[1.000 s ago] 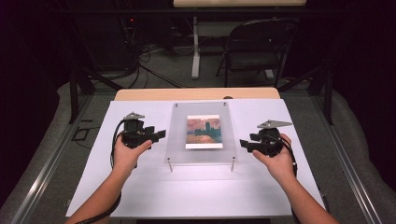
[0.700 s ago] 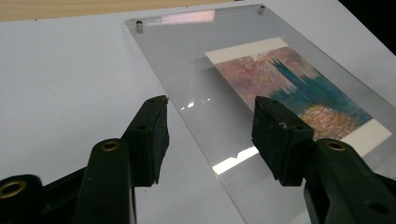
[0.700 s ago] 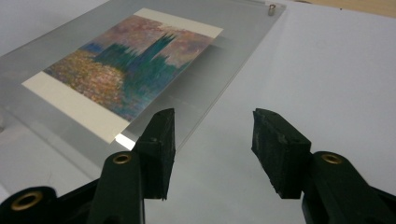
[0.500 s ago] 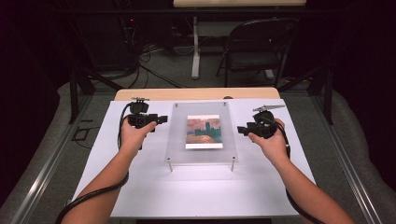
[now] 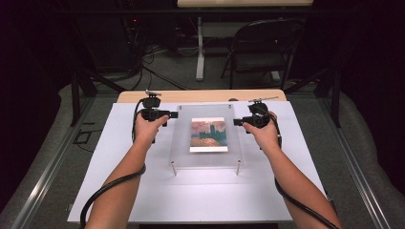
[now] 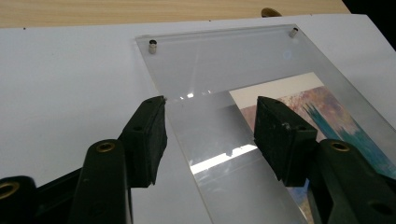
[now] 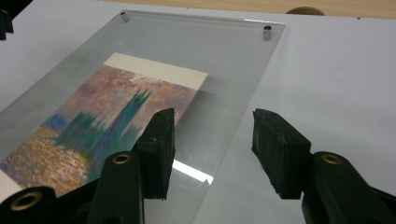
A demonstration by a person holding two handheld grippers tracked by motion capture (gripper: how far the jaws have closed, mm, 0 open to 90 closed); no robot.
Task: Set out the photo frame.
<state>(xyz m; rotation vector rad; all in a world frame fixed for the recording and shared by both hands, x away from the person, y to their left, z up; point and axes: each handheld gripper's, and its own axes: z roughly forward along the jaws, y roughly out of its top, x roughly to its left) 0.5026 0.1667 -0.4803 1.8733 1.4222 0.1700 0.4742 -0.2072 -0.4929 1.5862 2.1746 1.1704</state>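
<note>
1 clear acrylic frame [image 5: 206,138] flat on white sheet [image 5: 143,191], centre of table [image 5: 200,96], raised on small metal standoffs: 4 counted in high view, 1 per corner; 2 far ones [image 6: 152,47] seen in each gripper view. 1 print [image 5: 208,135] sandwiched in frame, roughly mid-panel: pink/orange sky, teal towers, pale border.

2 grippers, 1 per hand, 2 forearms in from bottom edge. 2 cables, 1 trailing from each gripper.

Left gripper [image 5: 171,114] at frame's left edge, near far-left corner. Jaws apart w/ wide gap, straddling that edge in left gripper view [image 6: 210,133]: 1 jaw over white sheet, other over acrylic by print's corner. Whether jaws touch acrylic: can't tell.

Right gripper [image 5: 236,122] at frame's right edge, far half, pointing inward. Jaws apart too, straddling right edge in right gripper view [image 7: 212,149]: 1 jaw over acrylic beside print, other over bare sheet. Nothing clamped.

Beyond table: 1 folding chair [image 5: 260,47], 1 white post [image 5: 200,50], loose cables on floor [image 5: 157,71]. 1 small rounded brown thing [image 7: 306,10] at far edge of sheet, too cut off to ID.
</note>
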